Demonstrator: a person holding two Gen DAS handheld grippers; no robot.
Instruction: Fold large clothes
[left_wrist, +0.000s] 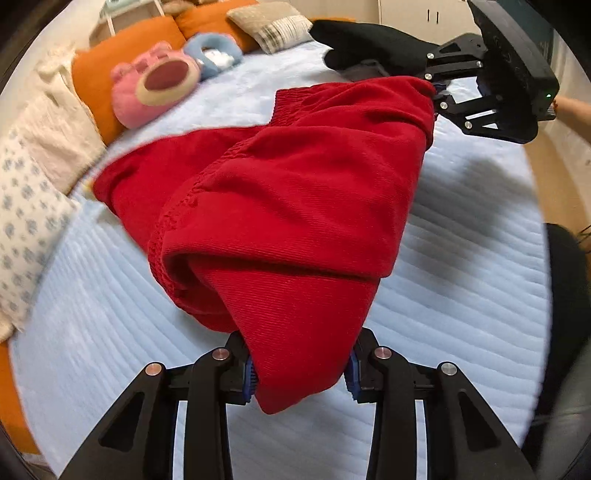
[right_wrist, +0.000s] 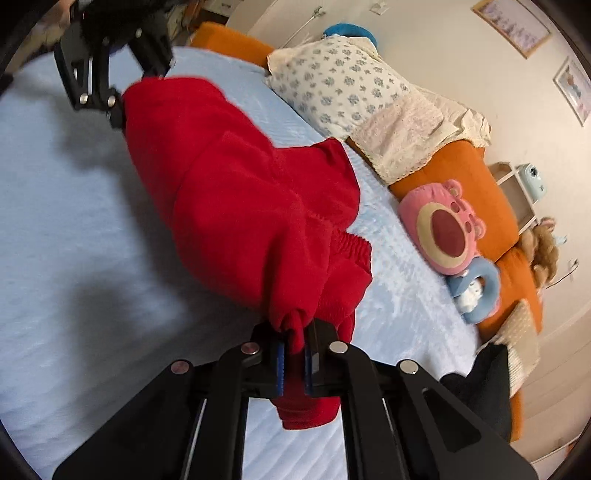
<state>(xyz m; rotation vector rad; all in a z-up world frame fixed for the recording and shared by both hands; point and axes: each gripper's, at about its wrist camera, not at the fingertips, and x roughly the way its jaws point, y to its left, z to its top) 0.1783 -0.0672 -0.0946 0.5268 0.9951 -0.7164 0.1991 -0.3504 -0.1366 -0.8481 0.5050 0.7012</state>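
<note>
My left tongs (left_wrist: 301, 376) are clamped on a thick fold of the red garment (left_wrist: 280, 192) at the bottom centre of the left view — cloth bulges out between the blue pads (left_wrist: 248, 382). My right tongs (right_wrist: 293, 363) pinch a bunched corner of the same red cloth at the bottom centre of the right view. The garment hangs slung between the two, lifted over the pale blue bedspread (left_wrist: 461, 266), filling mid-frame. A pink plush (right_wrist: 445, 227) sits at right — beside orange cushions (right_wrist: 458, 166).
</note>
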